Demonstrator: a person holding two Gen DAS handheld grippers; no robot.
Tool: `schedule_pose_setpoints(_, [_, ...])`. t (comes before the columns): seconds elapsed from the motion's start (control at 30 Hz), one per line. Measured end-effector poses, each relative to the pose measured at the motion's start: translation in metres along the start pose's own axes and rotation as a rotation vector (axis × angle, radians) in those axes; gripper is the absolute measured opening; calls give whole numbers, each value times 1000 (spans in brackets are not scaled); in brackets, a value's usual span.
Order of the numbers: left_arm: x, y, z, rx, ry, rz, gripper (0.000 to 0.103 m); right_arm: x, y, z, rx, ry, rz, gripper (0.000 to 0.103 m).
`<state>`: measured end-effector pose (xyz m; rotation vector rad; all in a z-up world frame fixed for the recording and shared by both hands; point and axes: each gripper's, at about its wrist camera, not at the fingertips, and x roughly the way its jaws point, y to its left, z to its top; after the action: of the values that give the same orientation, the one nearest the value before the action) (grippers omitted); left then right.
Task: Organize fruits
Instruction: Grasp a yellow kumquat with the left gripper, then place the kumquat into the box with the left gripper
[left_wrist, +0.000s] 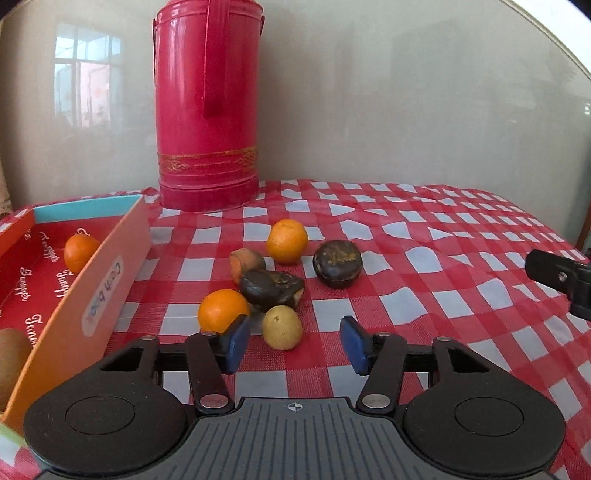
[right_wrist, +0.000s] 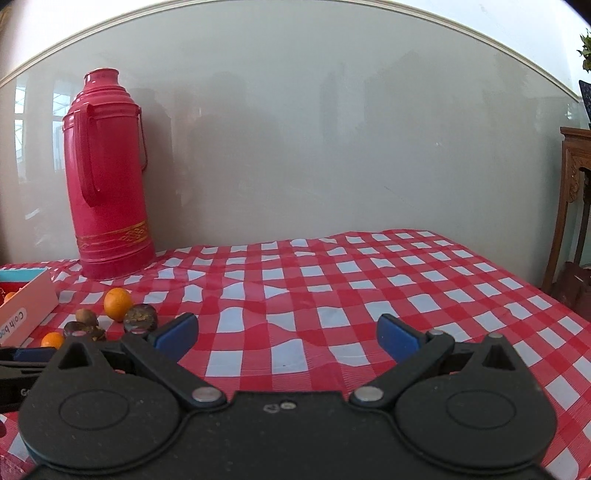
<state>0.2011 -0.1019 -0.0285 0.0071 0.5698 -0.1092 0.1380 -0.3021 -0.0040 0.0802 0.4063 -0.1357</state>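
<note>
the left gripper's (left_wrist: 293, 341) jaws stand partly apart with nothing pressed between the blue pads; a small round yellow-green fruit (left_wrist: 282, 327) sits on the cloth just ahead of the gap, nearer the left pad. the right gripper's (right_wrist: 287, 338) jaws are spread wide over bare cloth, gripping nothing.

just left of that yellow-green fruit lies a round orange tangerine (left_wrist: 223, 309), partly behind the left pad. directly behind the fruit is a dark, shrivelled brown-black fruit (left_wrist: 272, 287), and behind that a small brown-orange fruit (left_wrist: 246, 263), a second orange tangerine (left_wrist: 287, 241) and a round dark brown fruit (left_wrist: 337, 263). further left of the fruit stands an open orange cardboard box with a red printed lining (left_wrist: 107, 280), holding a third tangerine (left_wrist: 80, 252) and a fuzzy brown kiwi (left_wrist: 11, 354). all rests on a red-and-white checked tablecloth (left_wrist: 443, 295). well behind the fruit, against the pale wall, stands a tall red metal thermos flask (left_wrist: 207, 110).
</note>
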Motion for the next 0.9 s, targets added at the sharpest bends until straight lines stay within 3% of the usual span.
schedule_pose_setpoints(0.03, [3, -1, 0, -1, 10, 4, 48, 0, -1, 0, 2, 1, 1, 97])
schedule_pose_setpoints(0.1, [8, -1, 0, -5, 39, 7, 27, 1, -1, 0, 1, 1, 1, 97])
schedule_pose_setpoints(0.13, [8, -1, 0, -7, 41, 9, 25, 1, -1, 1, 0, 3, -1, 97])
schedule_pose_setpoints(0.27, [3, -1, -2, -2, 23, 2, 25, 4, -4, 1, 17, 15, -1, 97])
schedule_pose_setpoints(0.53, [-34, 15, 8, 7, -92, 38, 25, 4, 1, 2, 72, 25, 12, 97])
schedule_pose_setpoints(0.9, [-75, 119, 7, -84, -151, 212, 25, 3, 57, 2, 18, 28, 101, 97])
